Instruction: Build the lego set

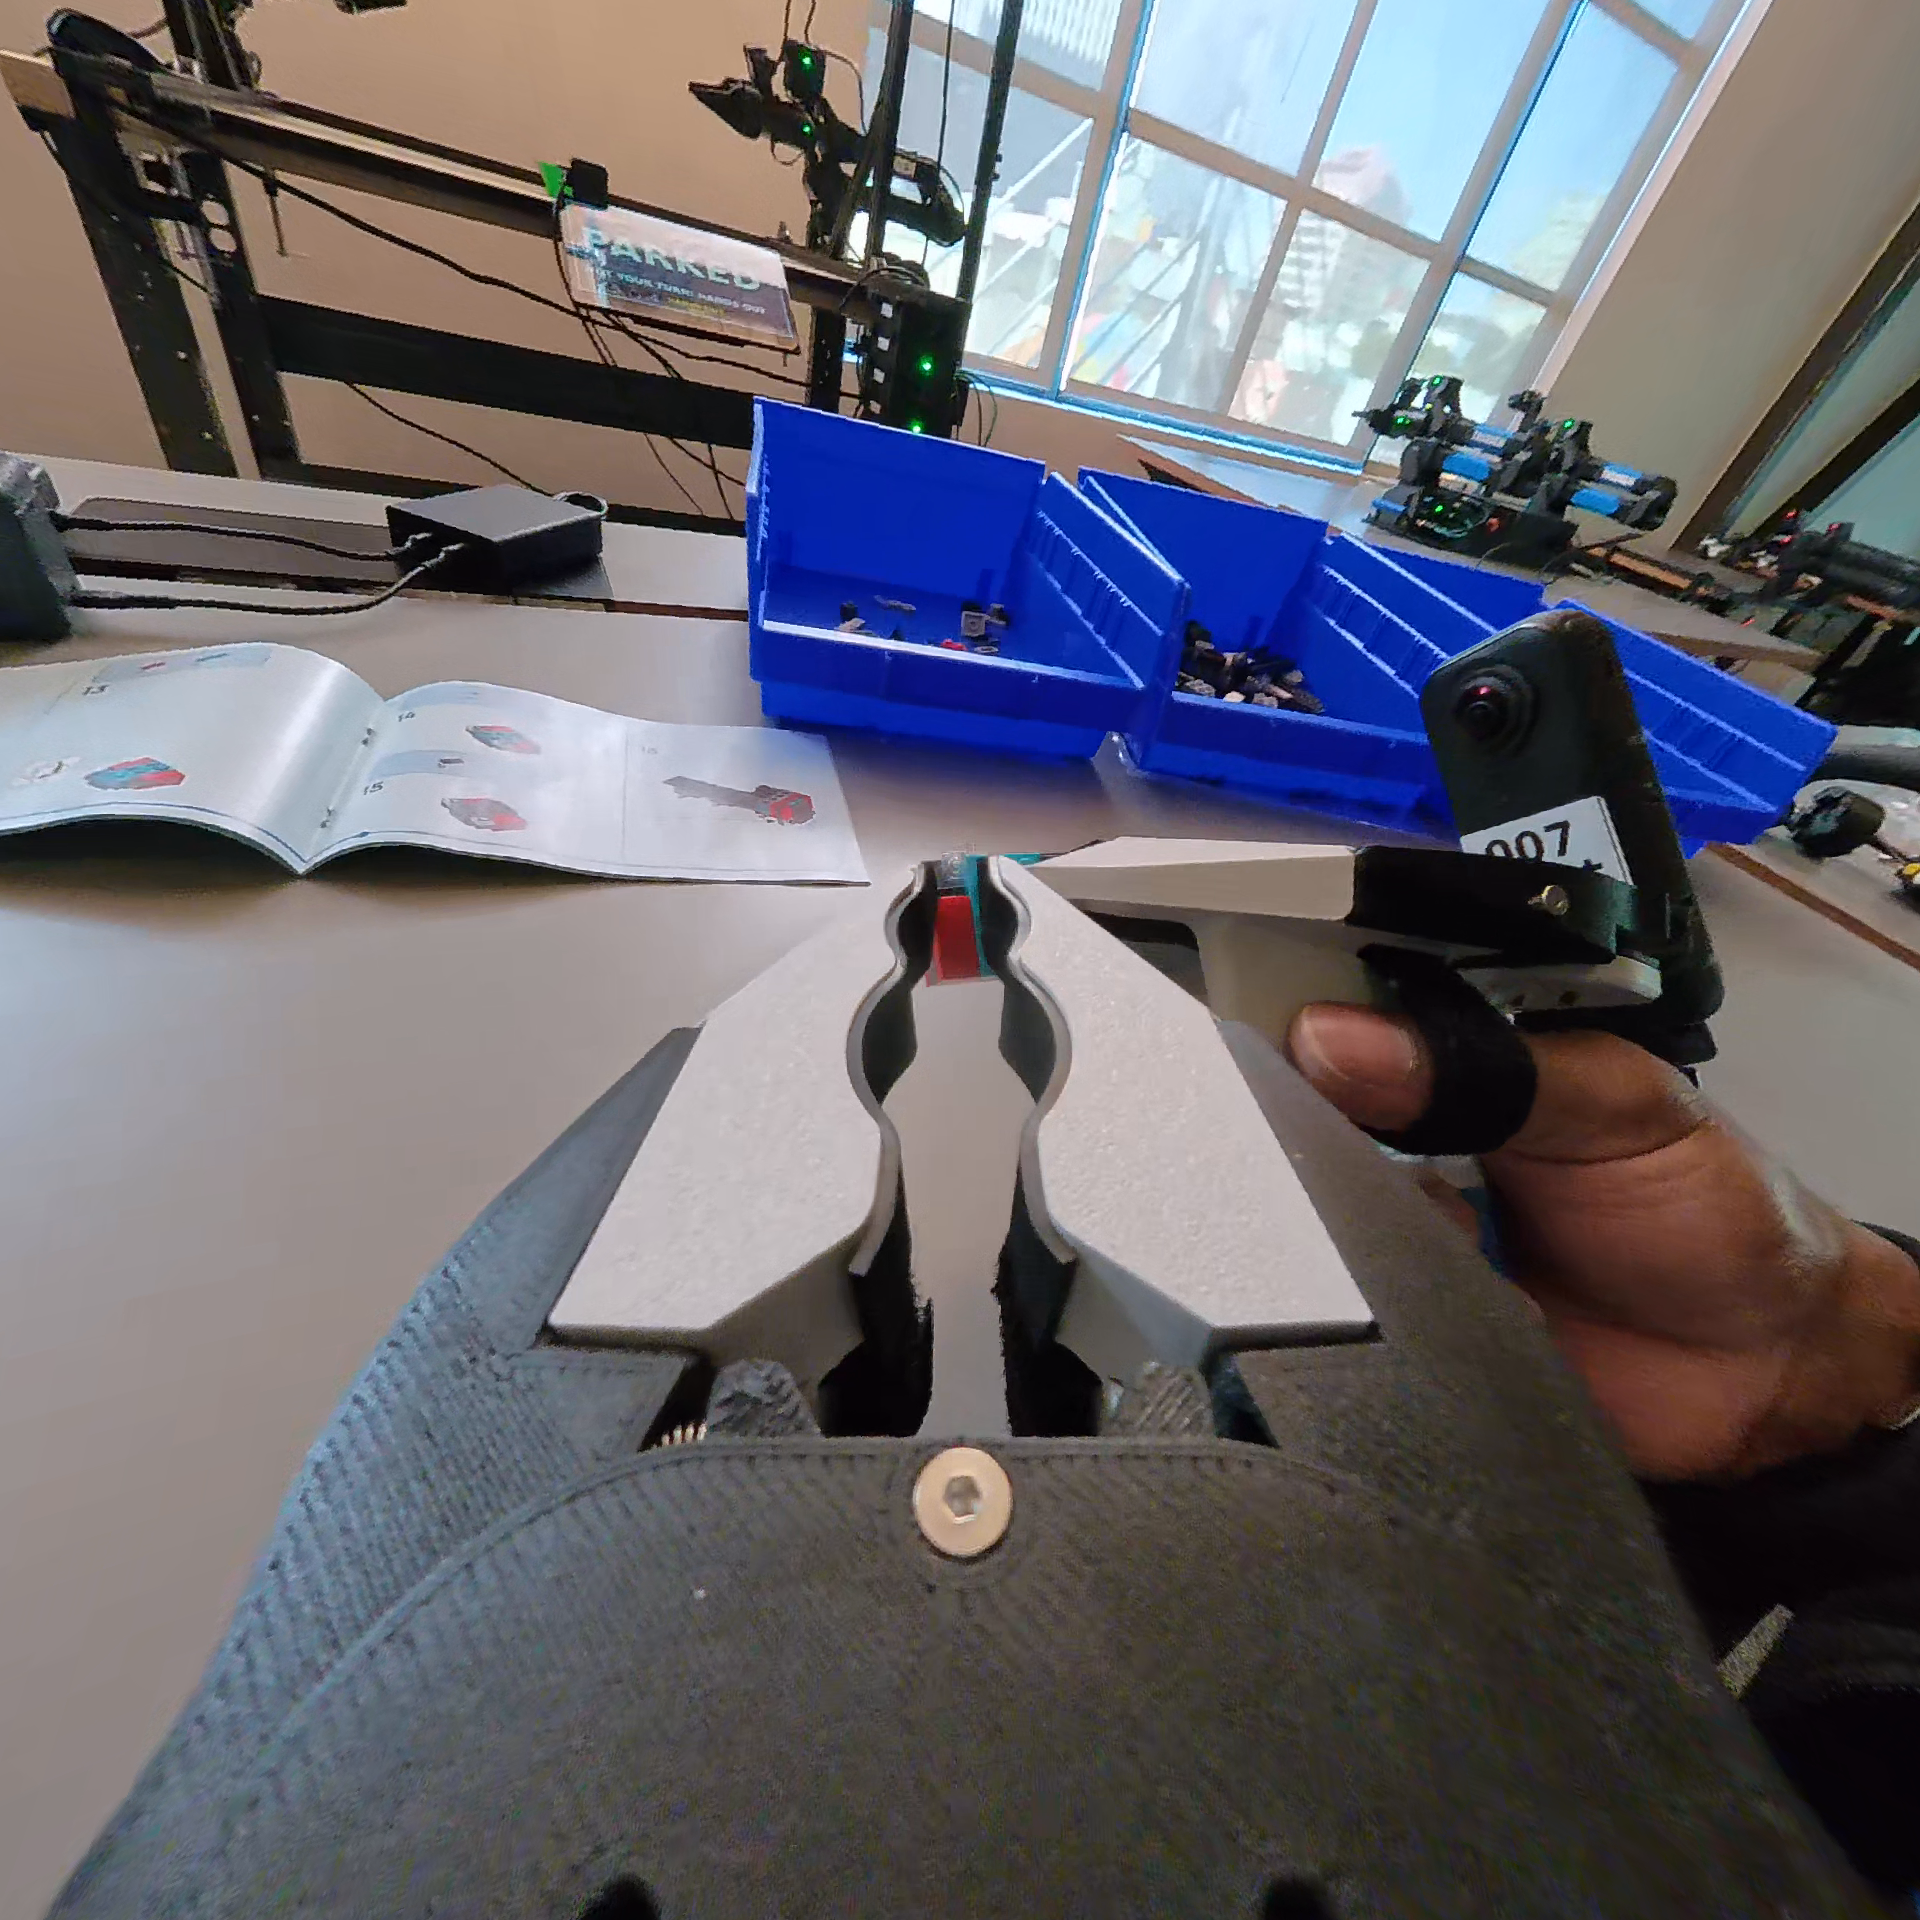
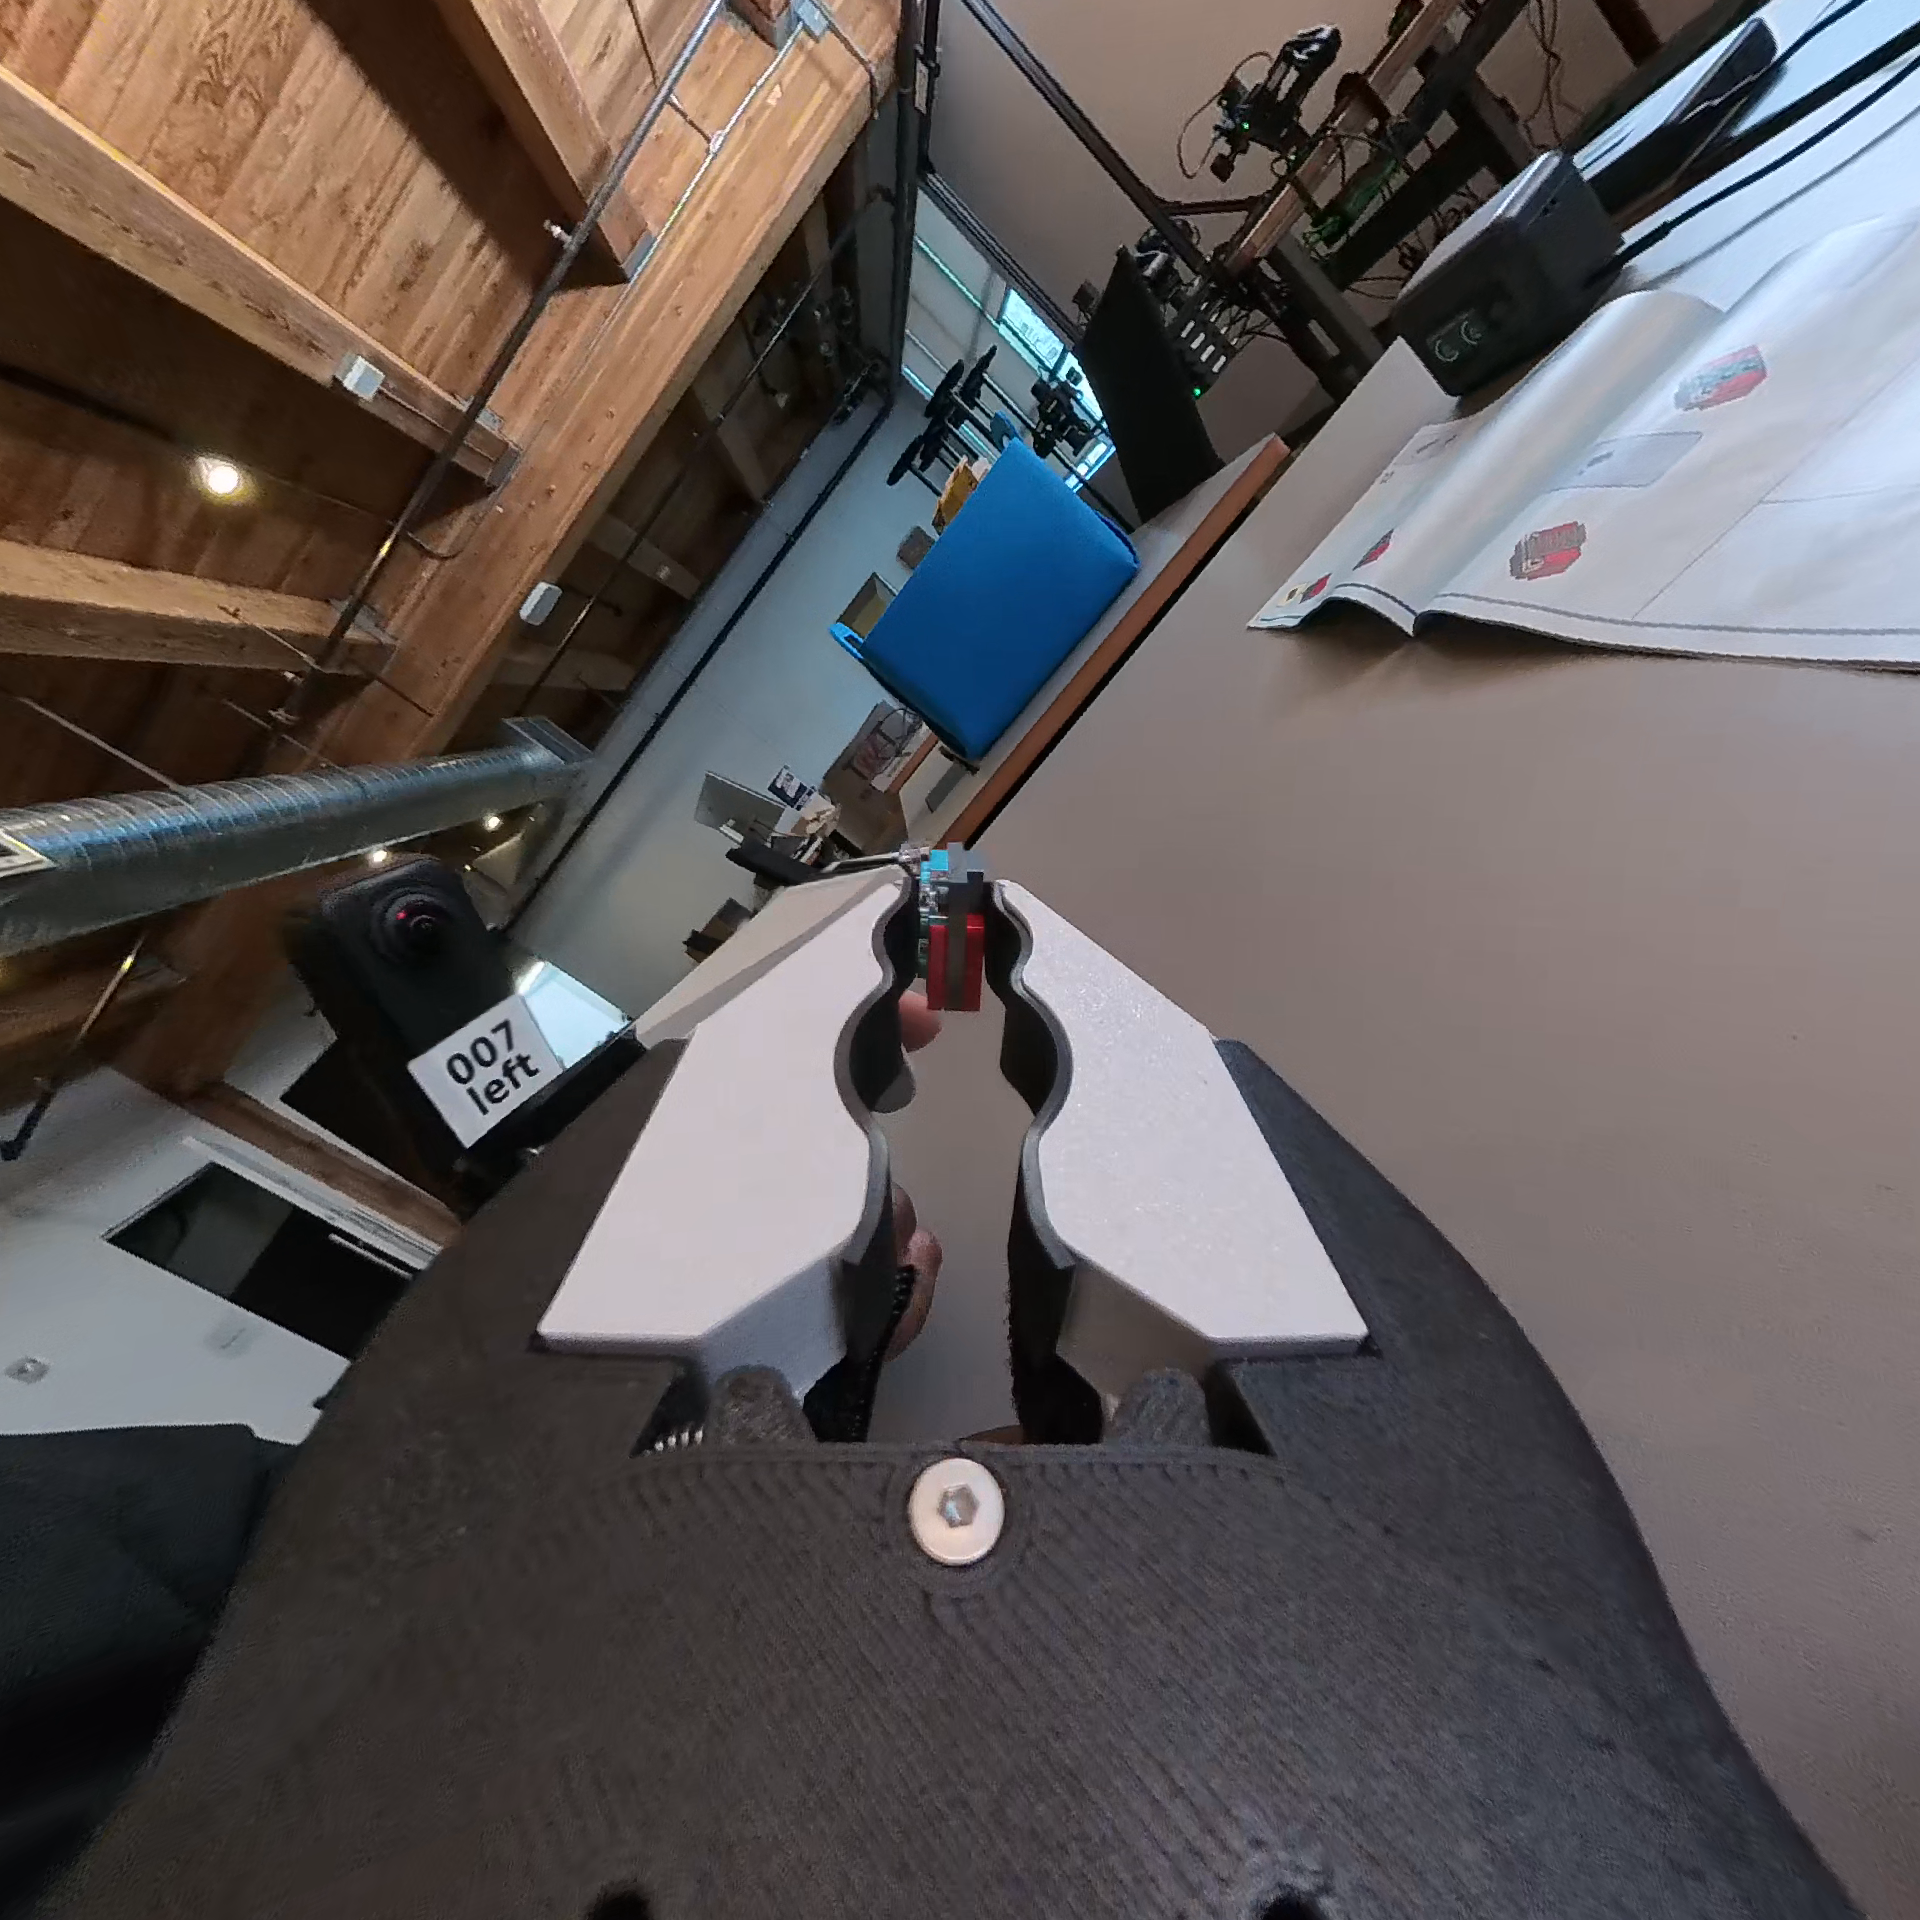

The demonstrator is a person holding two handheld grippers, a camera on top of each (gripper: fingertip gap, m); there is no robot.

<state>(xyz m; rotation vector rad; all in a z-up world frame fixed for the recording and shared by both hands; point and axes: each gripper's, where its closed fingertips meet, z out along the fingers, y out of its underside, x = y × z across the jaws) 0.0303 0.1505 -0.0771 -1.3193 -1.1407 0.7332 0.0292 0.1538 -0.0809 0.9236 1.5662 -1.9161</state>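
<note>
one small red, teal and grey lego assembly (image 1: 954,935) clamped by both the left tool (image 1: 958,883) and right tool (image 2: 951,894), held above the grey surface (image 1: 312,1039), open instruction booklet (image 1: 416,769) laid beside blue plastic bins (image 1: 935,623).

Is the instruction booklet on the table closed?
No, the instruction booklet lies open on the table, its pages spread flat.

Bare worktop (image 1: 312,1039) lies open to my left and below both tips. Ahead-left the open instruction booklet (image 1: 416,769) covers the surface; ahead-right blue bins (image 1: 935,582) wall it off. The right hand-held gripper (image 1: 1023,857) crowds my left hand-held gripper (image 1: 961,883) tip to tip
</note>
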